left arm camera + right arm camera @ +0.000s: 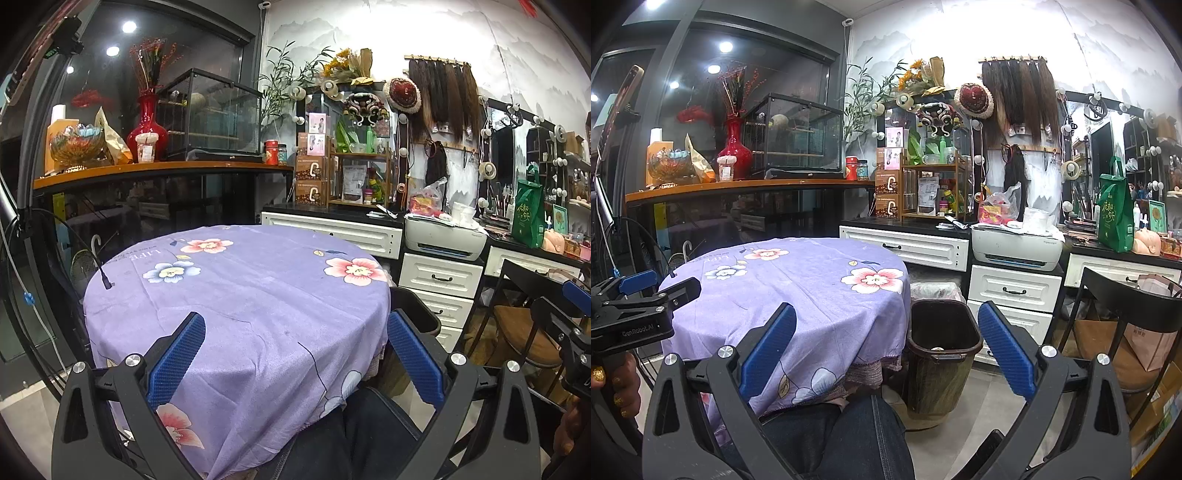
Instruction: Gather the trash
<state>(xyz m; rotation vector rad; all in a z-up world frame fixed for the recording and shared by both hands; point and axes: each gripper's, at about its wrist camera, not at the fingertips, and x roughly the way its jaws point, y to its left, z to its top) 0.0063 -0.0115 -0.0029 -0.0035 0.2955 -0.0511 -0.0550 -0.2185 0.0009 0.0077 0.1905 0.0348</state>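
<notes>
Left wrist view: the left claw [295,363] hangs released, blue fingers spread above the purple flowered cloth on the round desk [236,295].

Right wrist view: the right claw [886,354] is likewise released and empty. The dark trash bin [940,354] stands on the floor at the desk's three o'clock edge, between the fingers.

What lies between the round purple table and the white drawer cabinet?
In the right wrist view, a dark brown plastic trash bin stands on the floor between the purple floral-clothed round table and the white drawer cabinet.
</notes>
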